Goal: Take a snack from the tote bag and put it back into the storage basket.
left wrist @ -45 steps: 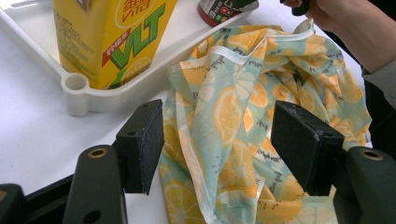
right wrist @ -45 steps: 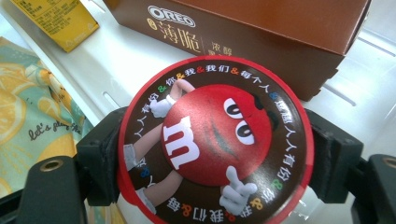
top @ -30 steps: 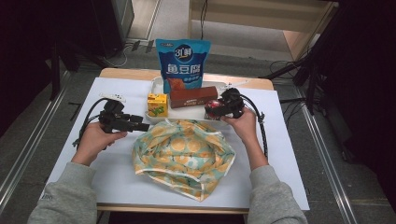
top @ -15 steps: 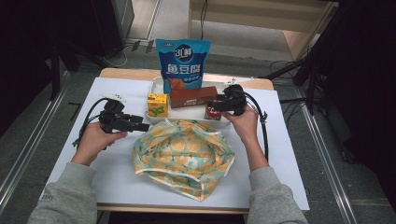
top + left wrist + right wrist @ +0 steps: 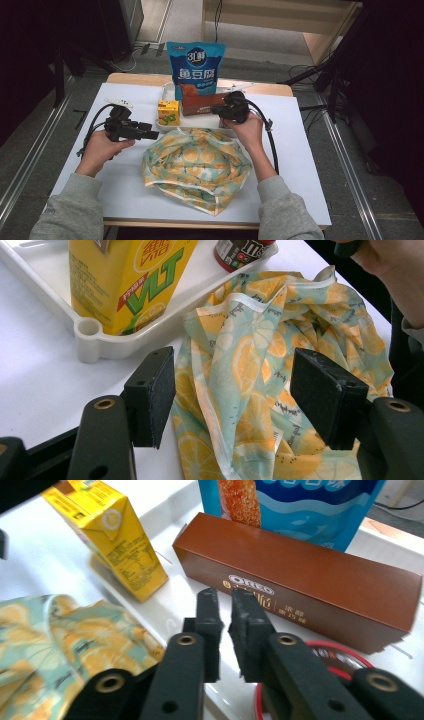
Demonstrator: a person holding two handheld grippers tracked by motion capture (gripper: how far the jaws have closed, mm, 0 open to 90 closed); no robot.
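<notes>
Presently: fruit-print cloth bag (image 5: 196, 166) crumpled mid-table, just before the white tray (image 5: 169, 90) — my left gripper (image 5: 232, 397) gapes wide over its edge, empty. My right gripper (image 5: 226, 625) has just closed on nothing, above the red-lidded jar (image 5: 327, 672) in the tray.

White table (image 5: 300, 150) bare right of bag (image 5: 195, 165) — tray (image 5: 167, 90) crowded behind.
</notes>
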